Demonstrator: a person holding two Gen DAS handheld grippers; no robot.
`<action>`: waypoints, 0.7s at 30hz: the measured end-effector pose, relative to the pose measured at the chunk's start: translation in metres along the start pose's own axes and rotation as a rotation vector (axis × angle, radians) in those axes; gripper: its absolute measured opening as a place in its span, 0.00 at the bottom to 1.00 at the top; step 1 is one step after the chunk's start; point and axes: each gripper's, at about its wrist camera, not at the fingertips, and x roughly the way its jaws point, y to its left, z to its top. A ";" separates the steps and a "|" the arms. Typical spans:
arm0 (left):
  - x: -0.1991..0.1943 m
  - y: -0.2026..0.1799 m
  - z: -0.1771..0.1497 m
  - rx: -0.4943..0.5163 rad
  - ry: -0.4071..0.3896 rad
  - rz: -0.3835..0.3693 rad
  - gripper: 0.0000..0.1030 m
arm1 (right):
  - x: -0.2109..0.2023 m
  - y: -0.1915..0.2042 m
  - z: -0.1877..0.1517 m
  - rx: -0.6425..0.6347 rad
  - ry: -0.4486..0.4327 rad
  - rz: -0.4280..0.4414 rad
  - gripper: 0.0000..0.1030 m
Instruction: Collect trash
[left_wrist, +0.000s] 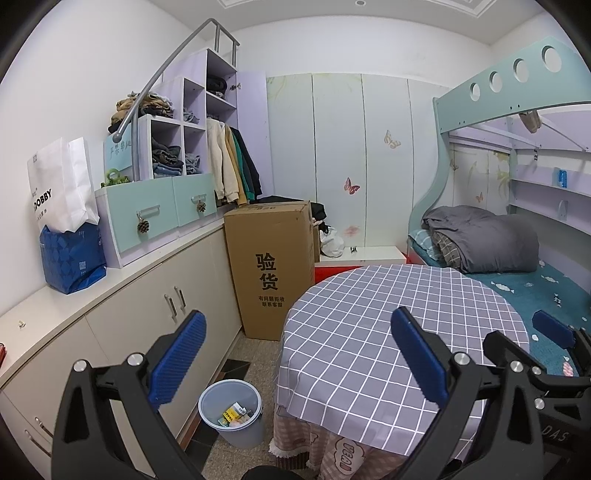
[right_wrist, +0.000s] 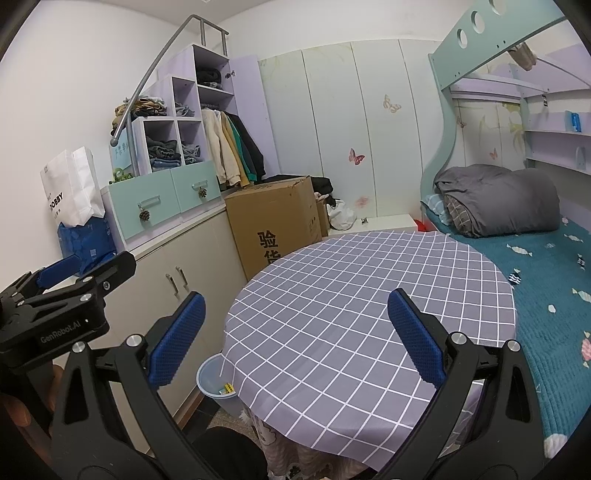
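Left wrist view: left gripper (left_wrist: 299, 356) spread wide, empty, above the grey checked tablecloth (left_wrist: 369, 325); round grey plastic bin (left_wrist: 231, 413) upright on the floor, mouth up, holding wrappers, below its left finger. Right wrist view: right gripper (right_wrist: 295, 338) likewise spread, empty; bin (right_wrist: 212, 380) half hidden under the cloth edge, lower left.

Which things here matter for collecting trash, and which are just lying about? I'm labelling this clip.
For the job:
- bin on the floor beside the table, wrappers already inside
- left hand-held gripper, open and holding nothing
- right hand-held gripper, open and holding nothing

Lying about:
- box
- white bag
- blue bag
- quilt
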 end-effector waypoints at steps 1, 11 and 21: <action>0.000 0.000 0.000 0.000 0.000 0.000 0.95 | 0.001 -0.001 0.001 0.001 0.001 0.000 0.94; 0.000 0.000 -0.001 0.001 0.003 0.000 0.95 | 0.003 -0.002 -0.002 0.008 0.011 0.009 0.94; 0.003 0.003 -0.005 0.003 0.013 0.002 0.95 | 0.004 -0.003 -0.002 0.010 0.018 0.012 0.94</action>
